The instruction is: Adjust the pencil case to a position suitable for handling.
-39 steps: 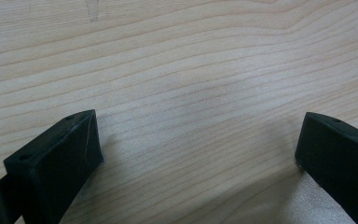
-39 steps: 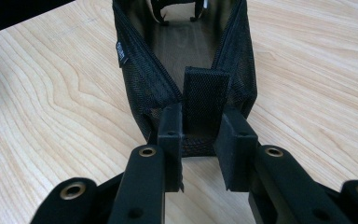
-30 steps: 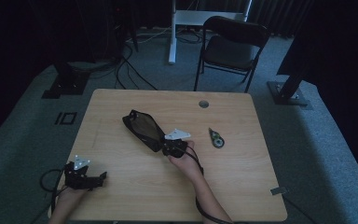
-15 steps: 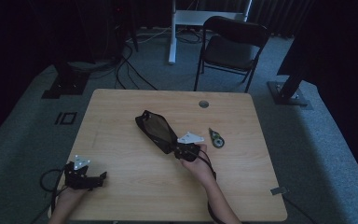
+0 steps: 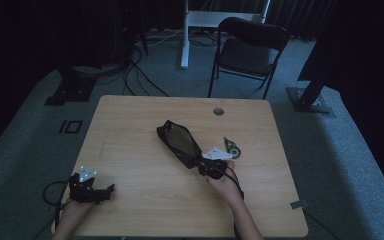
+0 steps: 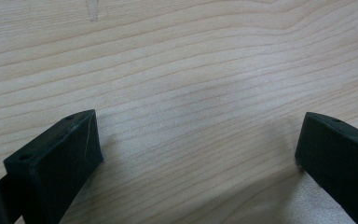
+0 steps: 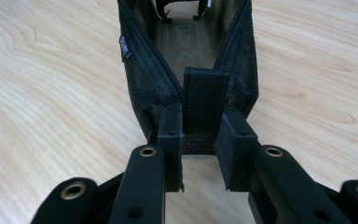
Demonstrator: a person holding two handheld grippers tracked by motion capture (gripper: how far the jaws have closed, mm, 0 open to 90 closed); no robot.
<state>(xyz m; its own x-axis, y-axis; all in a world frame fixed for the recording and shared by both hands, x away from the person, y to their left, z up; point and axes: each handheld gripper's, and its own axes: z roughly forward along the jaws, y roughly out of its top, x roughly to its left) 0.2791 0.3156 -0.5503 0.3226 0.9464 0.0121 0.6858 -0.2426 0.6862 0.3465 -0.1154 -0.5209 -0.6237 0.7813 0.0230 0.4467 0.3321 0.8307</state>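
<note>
Table (image 5: 130, 125): wood, near edge cut off. Black mesh pouch (image 5: 179, 143) mid-table, unzipped; contents too dark to make out. Right gripper (image 7: 198, 140) clamped on pouch's end tab. Left gripper (image 6: 198, 149) jaws apart over bare wood. Small green-grey item (image 5: 231, 148) beside pouch, unidentifiable.

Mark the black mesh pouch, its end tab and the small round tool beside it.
black mesh pouch (image 5: 179, 144), high view, on its upper panel.
end tab (image 7: 206, 100), right gripper view, on the webbing loop's middle.
small round tool (image 5: 232, 148), high view, on its round body.
</note>
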